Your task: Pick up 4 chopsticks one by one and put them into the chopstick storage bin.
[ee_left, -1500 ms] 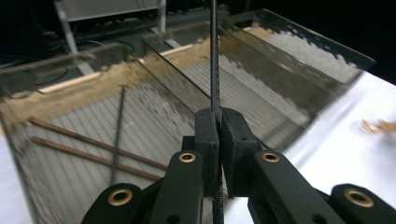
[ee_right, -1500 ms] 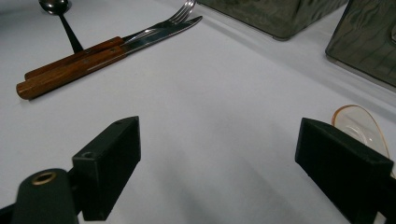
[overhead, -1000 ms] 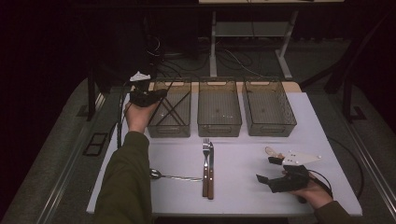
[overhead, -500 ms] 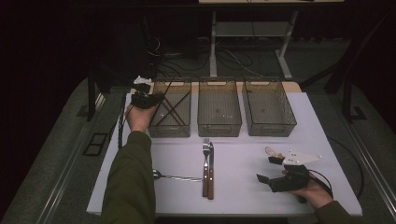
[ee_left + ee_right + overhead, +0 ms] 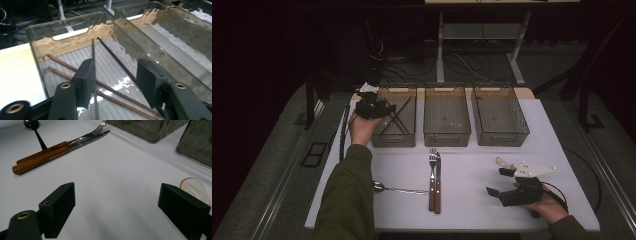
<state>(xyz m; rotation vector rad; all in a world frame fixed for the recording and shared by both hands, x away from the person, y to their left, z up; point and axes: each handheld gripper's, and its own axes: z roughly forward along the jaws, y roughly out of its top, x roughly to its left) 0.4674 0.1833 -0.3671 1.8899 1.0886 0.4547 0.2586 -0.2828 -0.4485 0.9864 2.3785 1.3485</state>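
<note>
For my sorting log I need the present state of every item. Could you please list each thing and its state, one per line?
left gripper: open, over the left bin, holding nothing
right gripper: open wide, low over the table, empty
left bin: holds brown and black chopsticks, lying crossed
middle bin: looks empty
right bin: looks empty
fork: lying on the table, beside the knife
knife: lying flat
spoon: lying flat

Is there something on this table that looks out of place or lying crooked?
Little stands out. In the left bin the chopsticks lie crossed, not side by side. The spoon lies crosswise to the neatly paired fork and knife. Nothing looks spilled or broken.
</note>
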